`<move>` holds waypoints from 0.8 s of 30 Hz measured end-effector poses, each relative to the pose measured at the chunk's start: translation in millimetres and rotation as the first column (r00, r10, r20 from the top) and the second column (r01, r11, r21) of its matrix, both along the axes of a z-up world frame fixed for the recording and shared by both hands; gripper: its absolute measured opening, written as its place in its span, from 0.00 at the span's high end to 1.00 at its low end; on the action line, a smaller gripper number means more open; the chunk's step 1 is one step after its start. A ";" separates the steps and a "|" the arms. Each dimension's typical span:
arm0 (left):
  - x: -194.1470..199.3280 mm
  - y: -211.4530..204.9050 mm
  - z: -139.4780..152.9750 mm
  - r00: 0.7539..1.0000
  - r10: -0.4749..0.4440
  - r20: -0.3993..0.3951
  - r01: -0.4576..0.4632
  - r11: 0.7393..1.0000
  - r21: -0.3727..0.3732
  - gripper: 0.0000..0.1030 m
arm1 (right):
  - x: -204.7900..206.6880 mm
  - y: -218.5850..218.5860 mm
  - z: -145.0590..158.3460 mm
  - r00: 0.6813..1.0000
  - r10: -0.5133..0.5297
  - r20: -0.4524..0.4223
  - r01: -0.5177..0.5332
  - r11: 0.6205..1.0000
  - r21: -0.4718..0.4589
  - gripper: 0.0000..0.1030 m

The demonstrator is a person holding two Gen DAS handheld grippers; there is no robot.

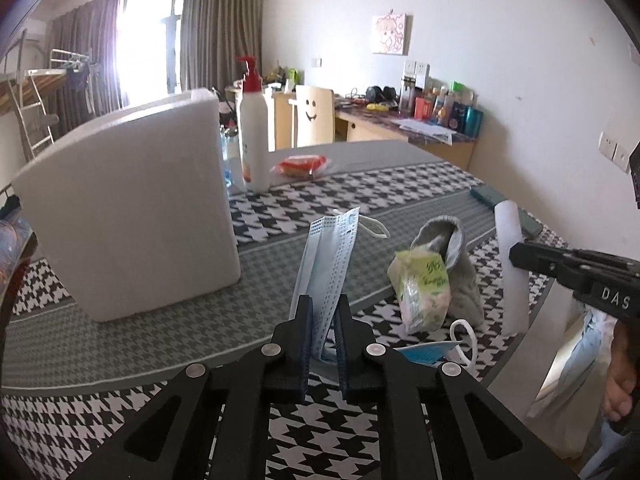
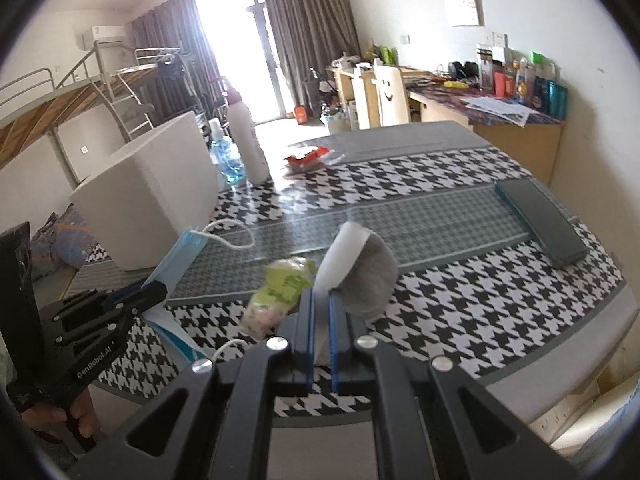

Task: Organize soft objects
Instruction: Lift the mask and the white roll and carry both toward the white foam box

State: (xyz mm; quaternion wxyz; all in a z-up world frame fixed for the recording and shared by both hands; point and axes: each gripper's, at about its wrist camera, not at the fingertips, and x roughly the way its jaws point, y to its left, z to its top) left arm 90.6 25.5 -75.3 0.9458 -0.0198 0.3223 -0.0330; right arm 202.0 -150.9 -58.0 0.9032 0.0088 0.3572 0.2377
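The left gripper (image 1: 322,304) pinches a floppy mask (image 1: 330,248). The right gripper (image 2: 320,300) clamps a light white strip (image 2: 340,256); both look limp, best held at an edge.

Seen from above the left gripper (image 1: 323,304), its two black fingers are pinched on a pale blue face mask (image 1: 328,256) that stands up from between them, one white ear loop curling off its top right. Below lies a table (image 1: 400,184) covered in black-and-white houndstooth cloth. Ahead and to the left of the gripper stands a large white foam box (image 1: 128,208). Beyond it are a white pump bottle (image 1: 253,136) with a red top and a red packet (image 1: 302,165). Just right of the gripper sit a green tissue pack (image 1: 424,288) and a grey sock (image 1: 460,272). At far right, the right gripper (image 1: 516,254) clamps a white foam strip (image 1: 510,264).
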 end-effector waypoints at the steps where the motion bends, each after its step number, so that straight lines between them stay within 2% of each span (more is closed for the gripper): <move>1: -0.6 0.9 2.7 1.000 0.005 0.007 -0.005 1.000 0.001 0.89 | 0.3 1.9 0.9 1.000 0.006 0.004 -0.006 1.000 0.001 0.92; 24: 3.6 8.6 37.7 0.995 0.027 0.097 -0.026 1.000 -0.005 0.89 | 6.5 19.4 22.8 0.994 0.077 0.079 -0.079 0.997 0.020 0.92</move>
